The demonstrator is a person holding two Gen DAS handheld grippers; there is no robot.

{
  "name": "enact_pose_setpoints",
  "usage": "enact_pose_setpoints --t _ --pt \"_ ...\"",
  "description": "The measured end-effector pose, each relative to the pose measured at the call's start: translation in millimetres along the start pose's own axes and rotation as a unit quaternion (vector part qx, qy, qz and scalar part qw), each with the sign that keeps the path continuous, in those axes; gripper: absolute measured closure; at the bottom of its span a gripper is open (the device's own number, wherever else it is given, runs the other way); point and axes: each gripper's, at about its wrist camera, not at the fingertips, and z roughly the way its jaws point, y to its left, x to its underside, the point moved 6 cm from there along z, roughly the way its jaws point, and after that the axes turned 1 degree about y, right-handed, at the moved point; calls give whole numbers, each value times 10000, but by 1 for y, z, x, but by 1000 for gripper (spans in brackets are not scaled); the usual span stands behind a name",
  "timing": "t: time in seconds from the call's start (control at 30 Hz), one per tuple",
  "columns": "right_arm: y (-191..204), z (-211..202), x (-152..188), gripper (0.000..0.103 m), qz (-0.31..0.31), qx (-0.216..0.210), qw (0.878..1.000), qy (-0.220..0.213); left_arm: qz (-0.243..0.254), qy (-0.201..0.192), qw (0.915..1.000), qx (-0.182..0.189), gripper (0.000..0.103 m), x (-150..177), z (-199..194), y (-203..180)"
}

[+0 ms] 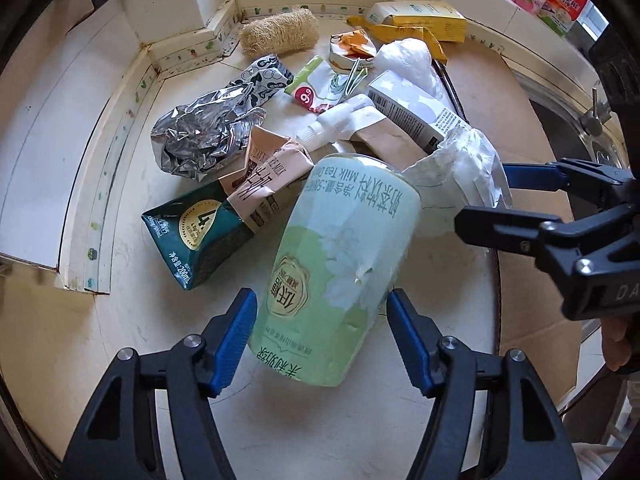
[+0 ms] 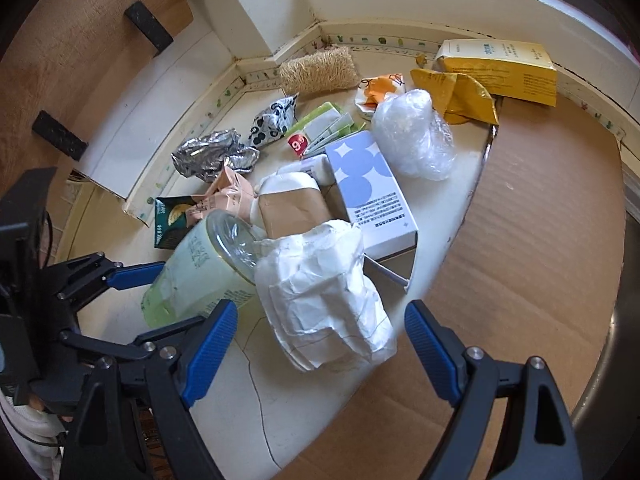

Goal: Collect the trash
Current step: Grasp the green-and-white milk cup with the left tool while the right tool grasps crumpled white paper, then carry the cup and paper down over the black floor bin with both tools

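Pale green printed film wraps the milk tea cup (image 1: 340, 268), which lies on its side on the cream countertop (image 1: 80, 152) at the near edge of the trash pile, its clear lid end pointing away toward the far wall. The left gripper (image 1: 322, 332) straddles the cup: both blue pads flank its body, and contact with the wall cannot be confirmed from either view. The right gripper (image 2: 320, 340) stands wide, with nothing clamped, its pads either side of one crumpled white paper wrapper (image 2: 320, 292) lying just right of the cup. Counted items in the pile: one green milk tea cup, one dark green milk carton (image 1: 196, 232) left of the cup, one flattened pink carton (image 1: 264, 176) overlapping it, one crushed silver foil bag (image 1: 204, 140), one black-and-white patterned wrapper (image 1: 266, 78), one white sachet with a red price sticker (image 1: 316, 88), one white box with blue circles (image 2: 368, 184), one brown paper packet (image 2: 292, 210), one clear plastic bag (image 2: 416, 136), one orange-and-white wrapper (image 2: 378, 90), two yellow packages (image 2: 500, 68) at the far right, and one loofah scrubber (image 2: 318, 70) against the far wall. A sheet of brown cardboard (image 2: 540, 220) covers the surface to the right.
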Motion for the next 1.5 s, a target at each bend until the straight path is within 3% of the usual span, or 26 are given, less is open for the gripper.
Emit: enact_pose_setpoints --t 0.03,0.1,0.13,0.17,0.33,0.53,1.0,1.5 --pt "1 2 -1 17 -2 -9 10000 9 -1 26 10000 20 37 -1 2 -2" --pt "2 4 1 28 -8 -26 10000 8 1 85 10000 33 36 -5 9 1" --pt "4 6 1 42 -19 -44 10000 46 12 101 9999 -7 35 -6 12 0" --pt "5 8 3 49 -22 -87 9999 116 17 140 9999 -35 35 -6 15 -1" --pt "12 3 12 59 -103 -82 9999 42 -60 105 9999 -50 41 -7 17 -4" --pt "20 -29 22 61 -105 15 9994 -343 -123 -162 9998 -48 51 -5 -7 -14" --pt "35 -108 91 61 577 116 9909 -1207 411 -661 9965 298 54 40 -84 -63" --pt "105 -140 182 61 939 298 9816 -1634 681 -1055 9896 698 54 143 -151 -60"
